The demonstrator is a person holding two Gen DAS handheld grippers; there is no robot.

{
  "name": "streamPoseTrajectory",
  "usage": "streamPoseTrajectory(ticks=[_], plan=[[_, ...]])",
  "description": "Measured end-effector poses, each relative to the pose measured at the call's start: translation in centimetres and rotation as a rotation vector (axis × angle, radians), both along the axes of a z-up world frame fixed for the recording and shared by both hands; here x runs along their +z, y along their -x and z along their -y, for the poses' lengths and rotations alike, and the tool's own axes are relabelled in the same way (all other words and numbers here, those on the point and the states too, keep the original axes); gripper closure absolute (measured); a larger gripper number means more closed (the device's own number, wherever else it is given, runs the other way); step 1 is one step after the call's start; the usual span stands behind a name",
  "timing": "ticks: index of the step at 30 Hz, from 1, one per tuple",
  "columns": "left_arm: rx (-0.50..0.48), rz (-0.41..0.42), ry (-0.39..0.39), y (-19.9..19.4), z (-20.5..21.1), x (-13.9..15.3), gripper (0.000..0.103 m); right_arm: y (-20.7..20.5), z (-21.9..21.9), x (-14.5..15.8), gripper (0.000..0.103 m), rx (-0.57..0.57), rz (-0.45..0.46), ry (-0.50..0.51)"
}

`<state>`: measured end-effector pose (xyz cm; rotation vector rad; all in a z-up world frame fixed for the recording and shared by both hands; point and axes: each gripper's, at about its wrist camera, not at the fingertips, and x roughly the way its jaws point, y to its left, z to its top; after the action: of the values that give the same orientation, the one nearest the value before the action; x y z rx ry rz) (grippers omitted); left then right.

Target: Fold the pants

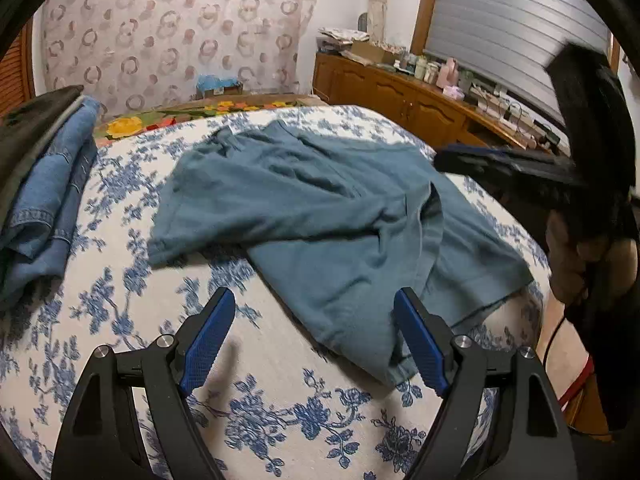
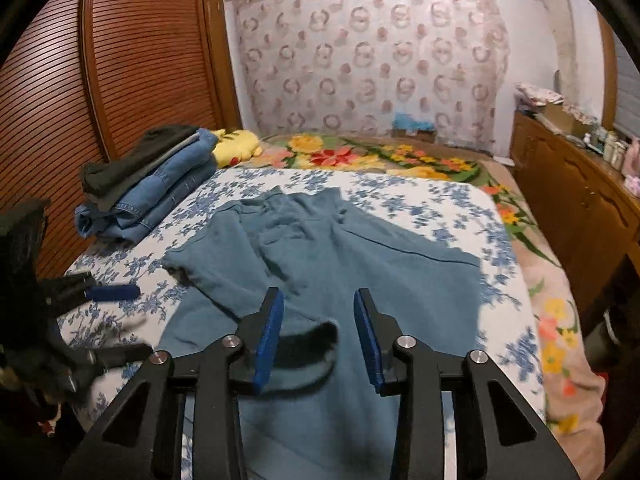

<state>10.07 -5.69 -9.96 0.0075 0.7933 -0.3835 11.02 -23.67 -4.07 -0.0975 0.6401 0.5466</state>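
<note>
Nearest in the left wrist view, the left gripper (image 1: 314,312) has its blue-padded fingers (image 1: 208,340) spread wide and empty above the white bedspread with blue flowers (image 1: 280,412). One hem corner of the teal-blue cotton pants (image 1: 304,200) lies on the bedspread just inside the right-hand finger; whether it touches the pad I cannot tell. Past the fingers, the pants stretch across the middle of the bedspread, creased and partly doubled over, with one leg end (image 1: 160,248) pointing left.

Seen from the right wrist, the right gripper (image 2: 318,304) hangs over the near part of the pants (image 2: 320,248), its fingers (image 2: 270,336) partly apart with nothing pinched between them; a dark shadow falls on the cloth below them. Beside the pants on their left, the left gripper (image 2: 108,292) shows blurred at the bedspread's (image 2: 440,200) edge.

Farther along the bedspread, left of the pants, sits a pile of folded blue denim jeans (image 2: 168,188) topped by a dark folded garment (image 2: 132,164). Beyond the bedspread lies a bright flowered blanket (image 2: 360,156).

No brand, label or writing can be read.
</note>
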Motion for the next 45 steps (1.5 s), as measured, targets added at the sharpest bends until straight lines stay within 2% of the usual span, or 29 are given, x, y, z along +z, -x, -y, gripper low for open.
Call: streamPoseTrajectory(ticks=[7,16,17,18,20,21,26,32,36,41,45], plan=[[-0.003,-0.017,0.001,0.2,0.2,-0.8,0.021,-2.5,-0.3,-2.0,0.067,0.004,-0.092,0.032],[0.011,-0.036,0.018,0.7,-0.2,-1.7,0.021,-2.7,-0.2,-3.6,0.067,0.004,-0.186,0.058],[0.013,-0.033,0.019,0.8,-0.1,-1.7,0.021,-2.7,-0.5,-3.6,0.070,0.006,-0.184,0.055],[0.014,-0.030,0.019,0.9,-0.1,-1.6,0.021,-2.6,-0.4,-3.5,0.080,0.003,-0.174,0.049],[0.013,-0.017,0.020,1.1,0.0,-1.3,0.021,-2.1,-0.3,-2.8,0.092,0.000,-0.139,0.030],[0.014,-0.009,0.022,1.1,0.0,-1.1,0.021,-1.5,-0.1,-2.4,0.094,0.007,-0.118,0.012],[0.016,0.055,0.054,1.9,-0.2,0.3,0.021,1.0,0.4,-1.3,0.096,0.011,-0.057,-0.004],[0.022,0.072,0.068,1.8,-0.3,0.9,0.021,4.3,1.9,0.2,0.097,-0.010,0.026,-0.040],[0.023,0.071,0.064,1.6,0.0,1.0,0.021,6.1,2.5,0.2,0.097,-0.020,0.059,-0.022],[0.021,0.067,0.056,1.4,0.2,0.9,0.021,6.9,3.4,-1.1,0.097,-0.047,0.038,-0.020],[0.020,0.064,0.052,1.3,0.5,0.8,0.021,8.0,4.1,-0.3,0.097,-0.062,0.046,-0.036]])
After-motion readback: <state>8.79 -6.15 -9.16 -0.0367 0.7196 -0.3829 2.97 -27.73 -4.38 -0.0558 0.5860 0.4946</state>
